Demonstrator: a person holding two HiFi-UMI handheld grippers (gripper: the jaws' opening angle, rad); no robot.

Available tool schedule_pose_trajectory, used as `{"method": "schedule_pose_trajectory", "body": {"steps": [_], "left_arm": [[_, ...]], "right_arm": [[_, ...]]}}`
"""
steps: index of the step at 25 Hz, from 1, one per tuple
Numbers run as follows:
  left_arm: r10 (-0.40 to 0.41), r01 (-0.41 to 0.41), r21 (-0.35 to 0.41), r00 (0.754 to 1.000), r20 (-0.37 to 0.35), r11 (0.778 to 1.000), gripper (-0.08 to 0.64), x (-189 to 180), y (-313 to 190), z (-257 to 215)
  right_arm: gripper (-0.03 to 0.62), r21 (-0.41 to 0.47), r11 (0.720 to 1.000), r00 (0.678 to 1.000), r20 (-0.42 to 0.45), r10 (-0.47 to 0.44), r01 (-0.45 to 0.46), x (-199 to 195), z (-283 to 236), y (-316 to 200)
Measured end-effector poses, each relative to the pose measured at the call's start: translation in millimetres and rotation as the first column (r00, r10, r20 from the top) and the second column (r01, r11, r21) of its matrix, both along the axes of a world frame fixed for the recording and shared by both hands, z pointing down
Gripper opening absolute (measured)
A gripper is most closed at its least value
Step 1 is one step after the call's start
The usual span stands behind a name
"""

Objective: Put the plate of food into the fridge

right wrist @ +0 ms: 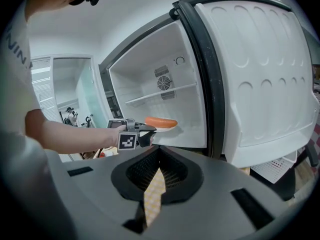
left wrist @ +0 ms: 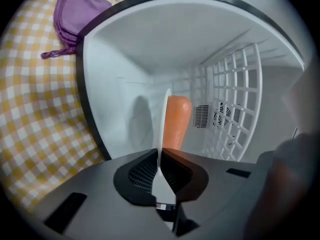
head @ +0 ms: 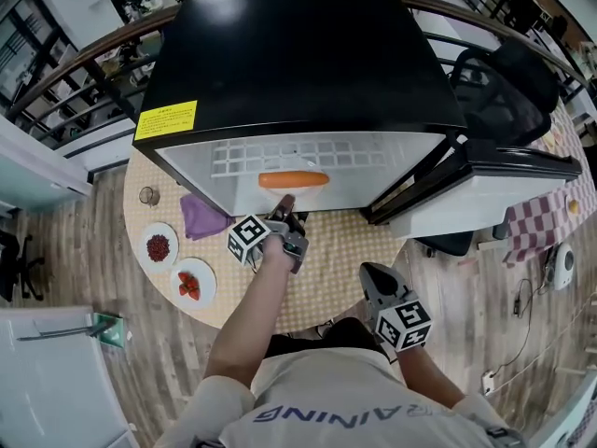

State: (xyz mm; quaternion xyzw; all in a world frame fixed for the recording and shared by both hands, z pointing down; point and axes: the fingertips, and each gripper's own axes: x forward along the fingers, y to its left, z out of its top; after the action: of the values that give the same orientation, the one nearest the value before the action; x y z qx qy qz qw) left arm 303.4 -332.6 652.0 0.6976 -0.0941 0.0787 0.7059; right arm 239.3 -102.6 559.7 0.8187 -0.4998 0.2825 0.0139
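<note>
The left arm stretches forward, the left gripper (head: 285, 205) closed on the plate (left wrist: 162, 134); the right gripper (head: 371, 276) hangs low, jaws together.

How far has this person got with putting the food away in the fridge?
Done: the fridge door stands open. In hand: the left gripper is shut on the plate by its rim, holding it with its orange food just inside the fridge; whether it rests on anything is unclear. Left: set it down, let go, shut the door. The right gripper is shut, empty.

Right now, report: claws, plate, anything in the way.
Left claw shut on plate rim; orange food aboard, at fridge mouth. Right claw shut, empty, held back. Door open; nothing blocking.
</note>
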Motion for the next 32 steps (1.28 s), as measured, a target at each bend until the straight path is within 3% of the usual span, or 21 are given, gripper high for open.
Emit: {"method": "schedule_pose_trajectory", "body": {"steps": [16, 19, 24, 28, 32], "left_arm": [[0.002, -0.009, 0.051, 0.990, 0.141, 0.999, 0.035, 31.6, -23.1, 20.8], [0.004, -0.011, 0.048, 0.990, 0.140, 0.999, 0.038, 33.5, -25.1, 21.2], [0.071, -0.082, 0.079, 0.989, 0.133, 0.993, 0.043, 33.7, -20.4, 20.1], [0.192, -0.212, 0.183, 0.974, 0.121, 0.960, 0.133, 35.6, -10.2, 15.0], [0.306, -0.352, 0.308, 0.933, 0.187, 0.884, 0.167, 33.1, -0.7, 14.8]], "right_arm": [[0.020, 0.013, 0.999, 0.999, 0.012, 0.044, -0.044, 16.0, 4.9, 7.7], [0.020, 0.012, 0.999, 0.999, 0.016, 0.036, -0.036, 15.4, 5.6, 6.3], [0.020, 0.014, 1.000, 0.999, 0.023, 0.023, -0.023, 13.3, 6.9, 2.8], [0.020, 0.015, 1.000, 1.000, 0.027, 0.009, -0.009, 11.4, 8.0, 0.0], [0.020, 0.015, 1.000, 1.000, 0.028, 0.003, -0.003, 10.5, 7.9, -1.5]]}}
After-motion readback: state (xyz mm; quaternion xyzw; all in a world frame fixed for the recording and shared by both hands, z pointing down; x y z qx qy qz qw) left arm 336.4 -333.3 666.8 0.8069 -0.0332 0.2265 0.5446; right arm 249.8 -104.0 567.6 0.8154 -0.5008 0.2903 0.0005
